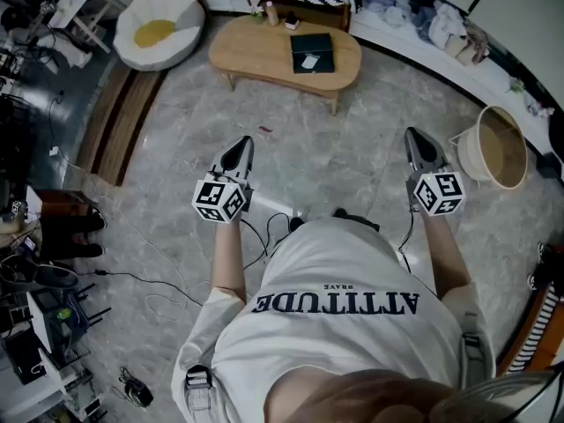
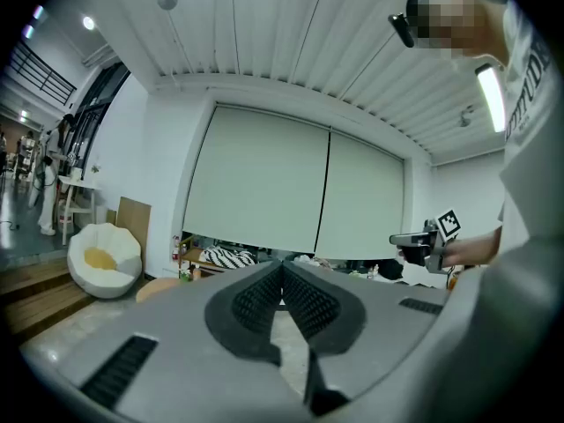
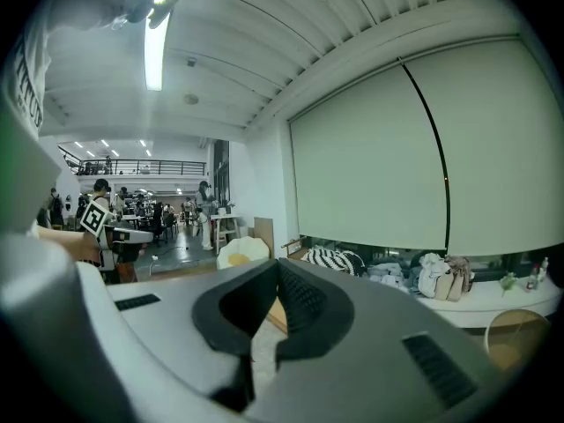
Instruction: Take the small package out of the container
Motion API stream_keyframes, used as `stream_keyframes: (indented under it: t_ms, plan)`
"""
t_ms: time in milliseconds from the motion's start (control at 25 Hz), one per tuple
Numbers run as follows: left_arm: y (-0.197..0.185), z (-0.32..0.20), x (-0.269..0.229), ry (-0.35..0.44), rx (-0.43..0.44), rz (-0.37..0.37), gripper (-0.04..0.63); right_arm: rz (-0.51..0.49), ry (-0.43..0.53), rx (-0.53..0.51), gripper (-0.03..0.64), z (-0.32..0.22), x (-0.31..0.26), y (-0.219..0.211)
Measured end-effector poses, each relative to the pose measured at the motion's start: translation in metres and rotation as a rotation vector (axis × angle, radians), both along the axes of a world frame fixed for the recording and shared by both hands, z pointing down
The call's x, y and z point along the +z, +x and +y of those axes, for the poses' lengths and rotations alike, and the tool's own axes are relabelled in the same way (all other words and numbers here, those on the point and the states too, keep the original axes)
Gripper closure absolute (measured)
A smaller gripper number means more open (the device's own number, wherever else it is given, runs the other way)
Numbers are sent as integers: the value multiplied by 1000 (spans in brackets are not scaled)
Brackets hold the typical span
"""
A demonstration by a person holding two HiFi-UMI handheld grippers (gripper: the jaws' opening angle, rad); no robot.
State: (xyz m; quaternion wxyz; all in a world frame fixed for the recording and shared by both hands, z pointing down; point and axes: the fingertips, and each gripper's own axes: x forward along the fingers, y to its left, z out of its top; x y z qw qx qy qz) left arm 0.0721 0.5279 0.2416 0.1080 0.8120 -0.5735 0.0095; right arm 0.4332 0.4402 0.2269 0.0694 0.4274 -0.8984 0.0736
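While standing well back from the table point(image 1: 256, 55), holds left gripper point(image 1: 241, 143) and right gripper point(image 1: 415, 137) clenched on nothing, aimed forward. Finds the small package point(image 1: 309, 61) at the dark container point(image 1: 319, 46) there, ahead between them — probably nearer the left.

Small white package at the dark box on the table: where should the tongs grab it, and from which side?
Grip its two opposite edges, coming down from above. The small white package lies flat in or on the dark box on the wooden table, so only its top and edges look free. It's too small here to pick a best edge.
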Motion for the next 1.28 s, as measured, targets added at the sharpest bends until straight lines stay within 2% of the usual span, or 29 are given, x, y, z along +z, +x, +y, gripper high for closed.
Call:
stream_keyframes:
  t_ms: [520, 880, 1280]
  plan:
    - [25, -2, 2, -17, -15, -18, 574, -6, -25, -35, 597, -4, 6, 23]
    - [63, -14, 1, -6, -47, -47, 574, 7, -36, -88, 595, -20, 15, 59]
    - [94, -23, -3, -3, -80, -52, 574, 7, -36, -141, 595, -42, 15, 80]
